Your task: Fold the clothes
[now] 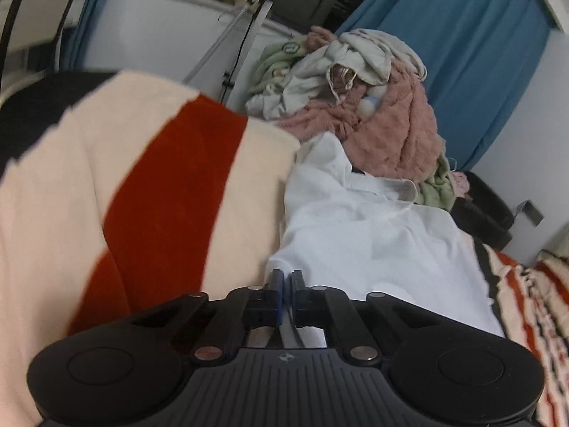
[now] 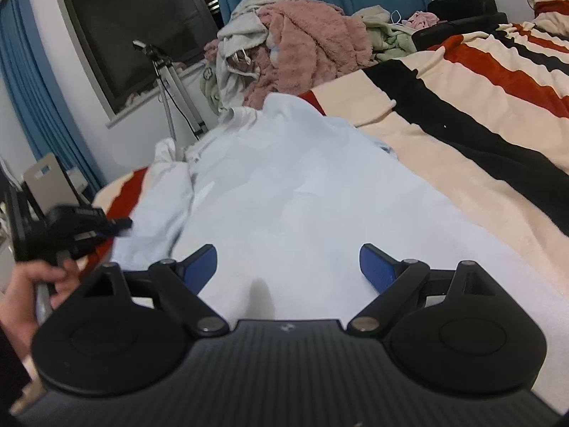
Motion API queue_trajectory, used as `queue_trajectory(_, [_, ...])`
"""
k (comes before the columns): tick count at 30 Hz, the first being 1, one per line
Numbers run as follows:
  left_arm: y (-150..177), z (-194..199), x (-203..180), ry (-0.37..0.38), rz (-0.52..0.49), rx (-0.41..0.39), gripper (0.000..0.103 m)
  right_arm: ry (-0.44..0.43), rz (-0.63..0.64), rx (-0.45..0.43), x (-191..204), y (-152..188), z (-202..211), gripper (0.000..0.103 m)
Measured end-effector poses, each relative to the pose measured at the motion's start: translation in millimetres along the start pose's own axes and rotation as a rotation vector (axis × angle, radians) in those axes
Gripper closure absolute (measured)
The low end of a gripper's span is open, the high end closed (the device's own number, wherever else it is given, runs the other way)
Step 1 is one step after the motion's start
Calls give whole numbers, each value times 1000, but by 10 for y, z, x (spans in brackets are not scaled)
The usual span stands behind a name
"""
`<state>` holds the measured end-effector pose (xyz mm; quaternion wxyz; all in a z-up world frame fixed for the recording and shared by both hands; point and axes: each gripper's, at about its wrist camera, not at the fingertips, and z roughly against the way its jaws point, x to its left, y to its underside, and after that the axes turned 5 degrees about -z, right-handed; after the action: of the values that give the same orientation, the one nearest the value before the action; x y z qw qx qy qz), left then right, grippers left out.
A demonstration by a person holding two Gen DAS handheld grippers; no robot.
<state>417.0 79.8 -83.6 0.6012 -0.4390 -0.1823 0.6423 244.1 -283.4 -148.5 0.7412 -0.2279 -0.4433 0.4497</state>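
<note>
A white garment [image 2: 284,192] lies spread on the striped blanket [image 2: 462,114]; it also shows in the left wrist view [image 1: 373,227]. My left gripper [image 1: 286,279] is shut on the edge of the white garment, its blue pads pressed together. In the right wrist view the left gripper [image 2: 117,226] appears at the garment's left side, held by a hand. My right gripper [image 2: 288,267] is open, low over the near part of the garment, with a fold of cloth between its blue pads [image 2: 377,267].
A pile of unfolded clothes [image 2: 302,42], pink and pale green, sits at the far end of the bed [image 1: 373,99]. A tripod [image 2: 170,82] stands by the window. A black case [image 2: 462,14] lies beyond the pile.
</note>
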Motion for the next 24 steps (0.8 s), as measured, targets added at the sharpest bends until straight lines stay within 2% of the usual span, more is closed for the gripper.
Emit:
queue_trajectory(4, [-311,68,177,-1,3,-57,99,19,45,2,98,48,-38,15])
queue_trajectory(8, [-877,189,582,-93,-30,-140,100,40,90,-3,234,79,-112,15])
queue_trajectory(11, [-1346,174,875,-269,-85,-148,101,48,134,-13,341,103,-198,15])
queue_trajectory(13, [-1593,88,1070,-425,-143,-155,101,57,163,-17,409,122,-262,15])
queue_trajectory(15, [-1684,-70,1255,-561,-157,-117,100,57,180,-17,454,141,-320,15])
queue_trajectory(16, [-1694,-139,1367,-566,-130,-99,100,56,188,-18,470,149,-340,15])
queue_trajectory(20, [-1540,-151,1630,-473,-38,-72,94,57,212,-27,505,172,-383,15])
queue_trajectory(21, [-1490,-114,1641,-464,-30,-67,88,53,212,-30,504,172,-379,15])
queue_trajectory(22, [-1416,-19,1618,-444,-29,-62,73,45,210,-35,503,173,-370,15])
queue_trajectory(24, [-1206,242,1528,-409,-27,-52,56,34,204,-39,507,167,-355,15])
